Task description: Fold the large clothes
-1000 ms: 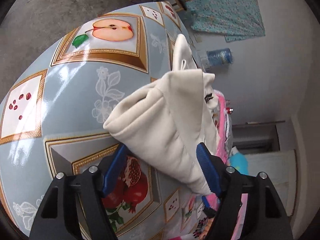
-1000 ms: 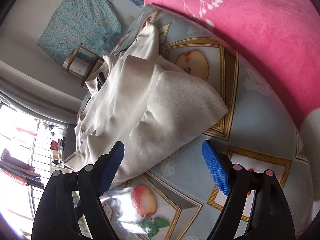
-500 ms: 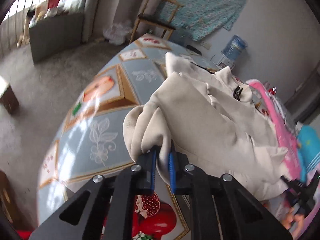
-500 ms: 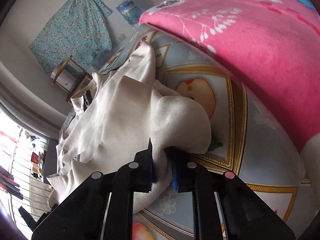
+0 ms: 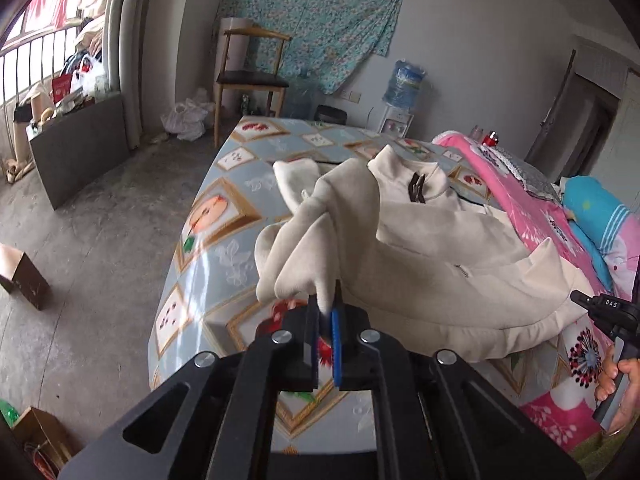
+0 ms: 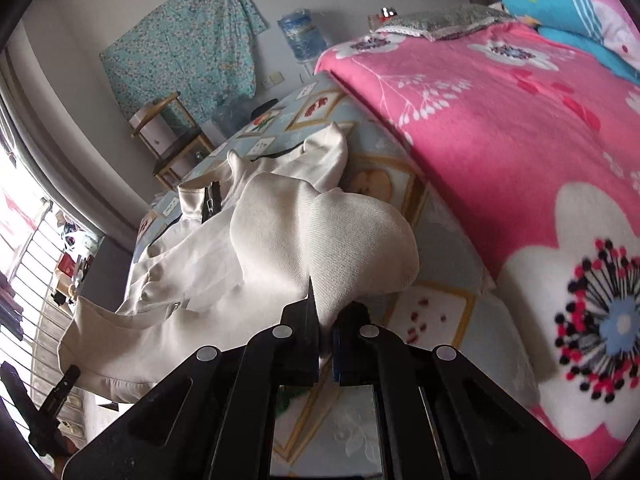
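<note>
Cream zip jacket [image 5: 420,240] pinched up at two edges over the fruit-print bed cover [image 5: 224,240].
Left gripper [image 5: 326,316] and right gripper [image 6: 326,320] each clamp its fabric; pink floral blanket [image 6: 500,128] lies just beside, wooden chair [image 5: 250,76] beyond.

Jacket [image 5: 432,248] lies on the table [image 5: 240,184], blanket [image 6: 520,128] to its right (chair [image 5: 250,76] behind).

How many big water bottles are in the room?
2: one water bottle sits upside down on the dispenser by the wall, another water bottle stands on the floor beside the chair. Others may be hidden.
</note>
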Demonstrator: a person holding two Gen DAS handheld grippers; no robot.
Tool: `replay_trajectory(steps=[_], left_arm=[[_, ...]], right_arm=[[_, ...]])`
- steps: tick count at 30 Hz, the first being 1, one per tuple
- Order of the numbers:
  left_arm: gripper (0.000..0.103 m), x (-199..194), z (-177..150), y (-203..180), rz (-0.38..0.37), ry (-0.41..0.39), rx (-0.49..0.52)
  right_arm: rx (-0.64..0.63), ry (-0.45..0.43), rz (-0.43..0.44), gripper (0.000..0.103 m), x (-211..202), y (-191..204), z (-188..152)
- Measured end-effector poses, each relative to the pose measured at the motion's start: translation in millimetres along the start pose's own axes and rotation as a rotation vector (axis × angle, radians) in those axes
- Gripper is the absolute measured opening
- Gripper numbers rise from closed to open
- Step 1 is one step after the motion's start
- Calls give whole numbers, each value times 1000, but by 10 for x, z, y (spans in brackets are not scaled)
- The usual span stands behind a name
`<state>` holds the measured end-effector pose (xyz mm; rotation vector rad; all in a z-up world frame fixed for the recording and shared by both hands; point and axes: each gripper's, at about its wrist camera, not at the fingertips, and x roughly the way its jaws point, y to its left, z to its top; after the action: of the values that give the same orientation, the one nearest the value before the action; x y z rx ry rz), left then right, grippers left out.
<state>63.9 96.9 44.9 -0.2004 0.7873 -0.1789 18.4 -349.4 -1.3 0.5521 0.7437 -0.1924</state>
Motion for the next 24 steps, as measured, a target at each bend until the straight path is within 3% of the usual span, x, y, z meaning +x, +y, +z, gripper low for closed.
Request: replay_trajectory(steps=[3, 5, 6, 9, 10, 11, 13, 15, 17, 19, 22, 24], left_arm=[[9, 141, -276, 266, -20, 126, -66], [14, 297, -443, 377, -20, 226, -108], [19, 314, -486, 437, -22, 238, -130], [40, 121, -477, 540, 2, 168, -145], [46, 32, -453, 570, 17, 131, -135], [48, -41, -417, 602, 31, 99, -132], [49, -109, -345, 668, 55, 65, -141], [49, -87, -276, 679, 28, 56, -150], [49, 3, -193, 596, 3, 60, -132], [49, 161, -128, 436, 0, 87, -74], [49, 486, -61, 170, 71, 148, 59], [49, 620, -20, 56, 97, 139, 118]], right_arm=[[2, 88, 14, 11, 118, -199, -194], [-16, 166, -20, 21, 274, -315, -260], [-30, 202, -40, 24, 327, -352, -270], [-59, 213, -76, 36, 232, -382, -217], [-79, 187, -103, 47, 150, -362, -178], [-113, 147, -157, 55, 56, -327, -140], [-190, 64, -265, 57, -97, -250, -55], [-207, 21, -286, 58, -164, -183, 13], [-221, 19, -212, 58, -116, -56, 65], [-260, 55, -79, 58, -11, 210, 33], [-384, 148, 89, 58, 266, 733, -154], [-447, 206, 148, 57, 462, 1021, -296]])
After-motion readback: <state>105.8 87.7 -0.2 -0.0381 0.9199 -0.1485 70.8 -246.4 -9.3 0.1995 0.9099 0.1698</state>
